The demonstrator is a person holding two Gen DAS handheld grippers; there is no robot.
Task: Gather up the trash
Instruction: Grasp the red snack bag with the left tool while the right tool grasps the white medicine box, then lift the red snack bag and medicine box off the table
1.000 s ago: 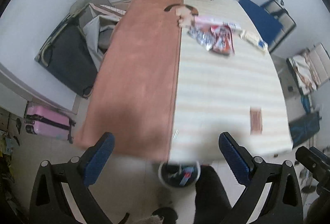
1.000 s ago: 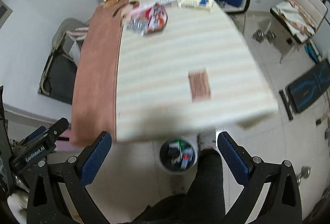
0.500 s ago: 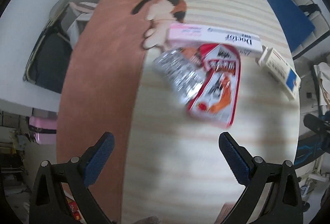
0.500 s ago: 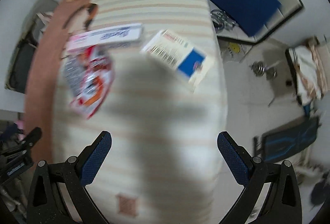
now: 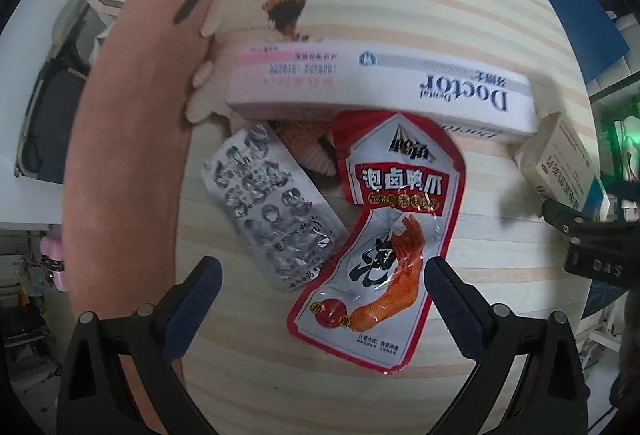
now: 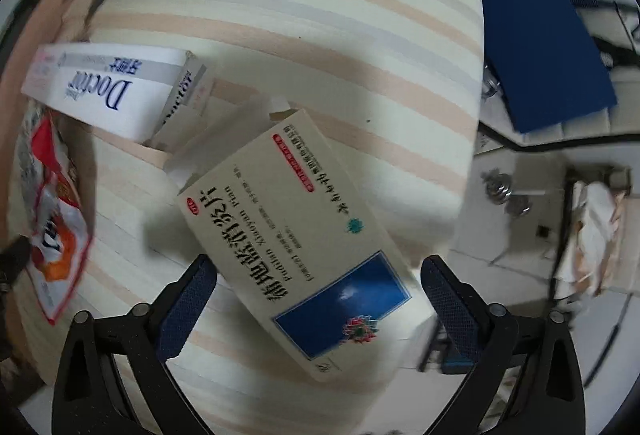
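In the left wrist view a red and white snack wrapper [image 5: 384, 235] lies on the striped table, next to a crumpled silver wrapper [image 5: 268, 207]. A long white "Doctor" toothpaste box [image 5: 380, 87] lies behind them. My left gripper [image 5: 320, 299] is open just above the near ends of both wrappers. In the right wrist view a cream medicine box with a blue panel [image 6: 300, 239] lies near the table's right edge. My right gripper [image 6: 316, 299] is open, its jaws on either side of the box's near end. The toothpaste box [image 6: 108, 95] and red wrapper [image 6: 52, 227] show at left.
A knitted calico cat toy [image 5: 260, 7] lies partly under the toothpaste box. A brown cloth [image 5: 132, 123] covers the table's left part. A blue chair [image 6: 540, 47] stands off the table's right edge [image 6: 468, 139], with dumbbells [image 6: 504, 191] on the floor. The medicine box [image 5: 564, 163] shows at the left view's right.
Both grippers have moved from the table's near end, above a floor bin, forward and down over the table: the left onto the wrappers, the right onto the medicine box.
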